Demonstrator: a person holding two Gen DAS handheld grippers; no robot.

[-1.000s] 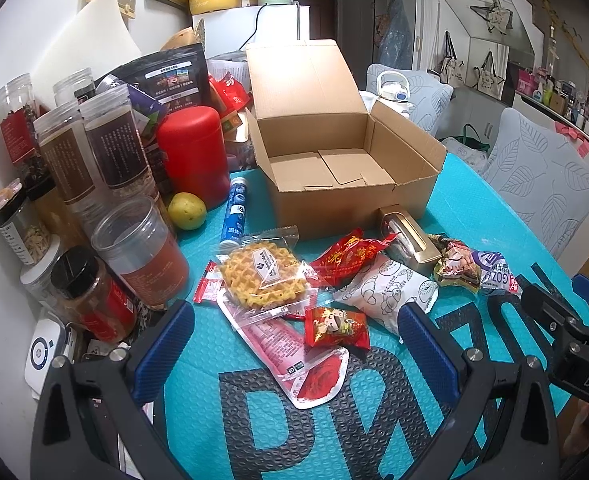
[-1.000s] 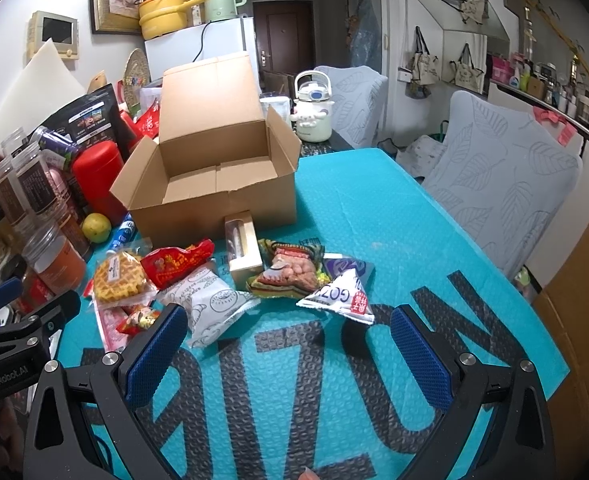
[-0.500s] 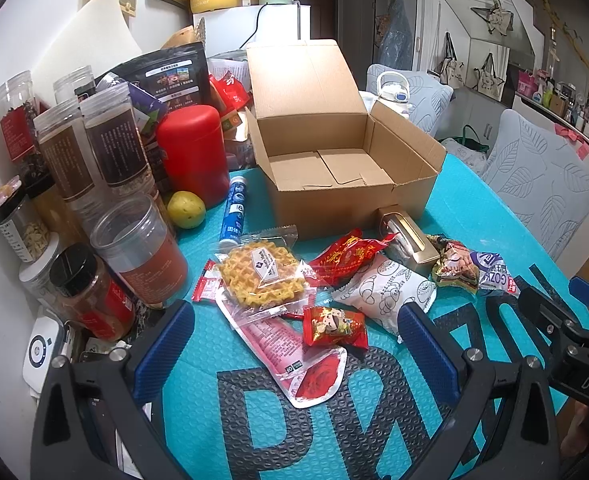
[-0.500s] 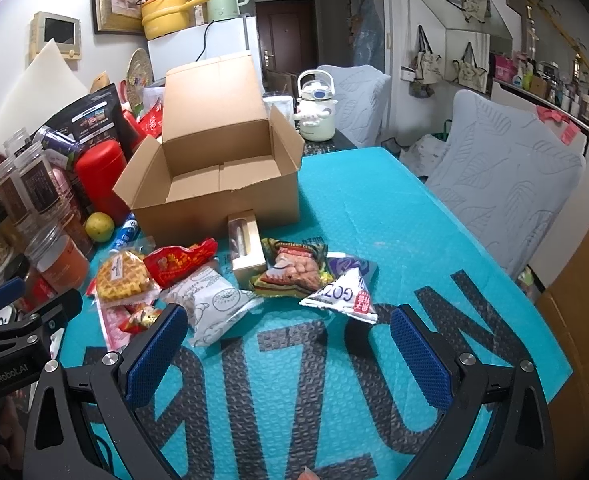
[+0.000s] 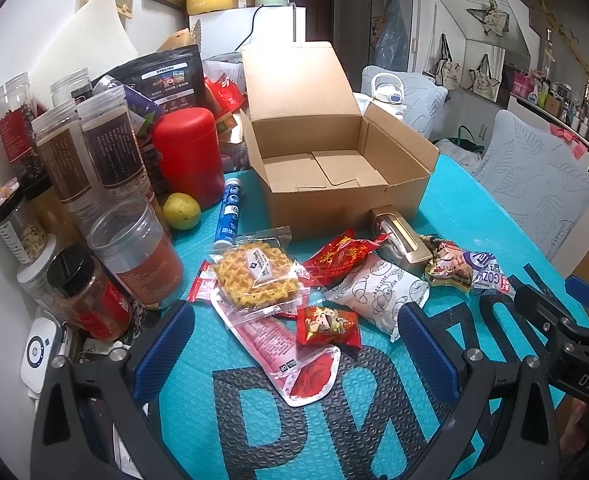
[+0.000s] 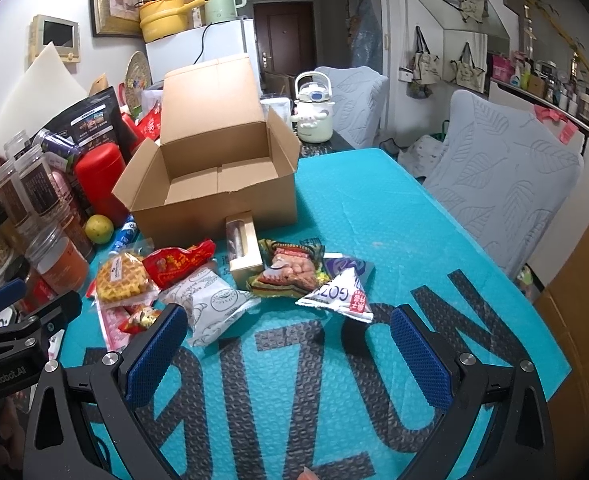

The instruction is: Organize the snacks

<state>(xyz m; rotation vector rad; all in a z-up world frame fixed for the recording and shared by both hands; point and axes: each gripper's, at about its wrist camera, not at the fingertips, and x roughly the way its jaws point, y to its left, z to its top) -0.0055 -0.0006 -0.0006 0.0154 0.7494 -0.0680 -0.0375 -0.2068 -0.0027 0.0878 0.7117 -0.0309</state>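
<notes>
— teal counter (image 5: 494, 216) held the snacks, loose before the empty cardboard box (image 5: 334, 168). claws?

— left claw (image 5: 294, 344) and right claw (image 6: 286, 344) both gaped, holding nothing. best pinch the red candy packet (image 5: 328, 326) by its edge — then lift clear.

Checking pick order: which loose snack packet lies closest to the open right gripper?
The white triangular packet with red print. It lies just ahead of the right gripper, on the right end of the snack row; the other packets lie farther left.
</notes>
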